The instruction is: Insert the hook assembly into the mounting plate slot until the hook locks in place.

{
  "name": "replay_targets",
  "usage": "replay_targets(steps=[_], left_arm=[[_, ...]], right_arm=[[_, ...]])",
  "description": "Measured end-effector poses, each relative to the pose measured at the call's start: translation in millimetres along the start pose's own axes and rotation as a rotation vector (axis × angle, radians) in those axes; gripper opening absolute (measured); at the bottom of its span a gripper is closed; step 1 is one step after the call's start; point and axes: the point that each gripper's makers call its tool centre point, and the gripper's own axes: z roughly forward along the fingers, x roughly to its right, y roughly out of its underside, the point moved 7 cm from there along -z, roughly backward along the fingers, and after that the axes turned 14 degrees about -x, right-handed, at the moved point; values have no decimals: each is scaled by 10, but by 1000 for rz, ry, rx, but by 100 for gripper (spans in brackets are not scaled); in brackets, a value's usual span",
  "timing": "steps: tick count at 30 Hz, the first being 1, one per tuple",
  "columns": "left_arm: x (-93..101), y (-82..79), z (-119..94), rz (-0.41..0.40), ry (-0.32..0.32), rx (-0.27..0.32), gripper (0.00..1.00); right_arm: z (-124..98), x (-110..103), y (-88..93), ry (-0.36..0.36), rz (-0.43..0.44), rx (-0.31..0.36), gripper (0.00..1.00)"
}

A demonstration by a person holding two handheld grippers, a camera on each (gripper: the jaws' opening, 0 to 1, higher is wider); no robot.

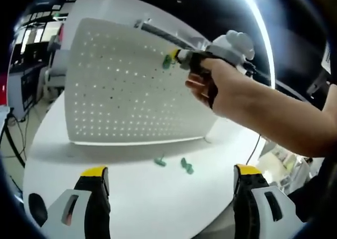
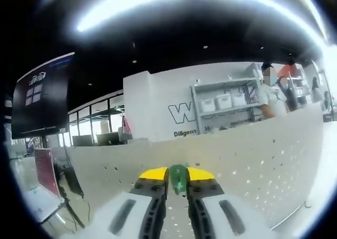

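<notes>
The green hook sits pinched between the yellow-tipped jaws of the right gripper, which are closed down on it so that only a narrow gap shows; in the right gripper view it lies at about 6 o'clock, pressed up against the white perforated mounting plate. In the left gripper view the same hook appears at roughly 12 o'clock, at the tip of the right gripper, touching the upper part of the upright plate. A person's hand grips that tool from about 2 o'clock. Two more green hooks lie loose on the white table just in front of the plate's lower edge, near the centre, close to each other but apart. The left gripper rises at 6 o'clock, its jaws spread wide and holding nothing. Beyond the plate, shelving with white bins stands against a white wall at about 1 o'clock.
</notes>
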Motion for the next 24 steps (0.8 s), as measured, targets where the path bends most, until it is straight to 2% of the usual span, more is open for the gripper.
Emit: replay_targets(steps=[5, 12, 16, 21, 24], left_arm=[[33, 3, -23, -20, 16, 6, 100], [46, 16, -52, -2, -3, -8, 100], [26, 38, -59, -2, -28, -25, 99], [25, 67, -47, 2, -39, -47, 100], [34, 79, -35, -5, -38, -56, 100]], right_arm=[[-206, 118, -237, -17, -22, 65, 11], [-427, 487, -334, -16, -23, 47, 16], [-558, 645, -254, -20, -39, 17, 16], [-744, 812, 7, -34, -46, -66, 16], [-805, 862, 169, -66, -119, -110, 17]])
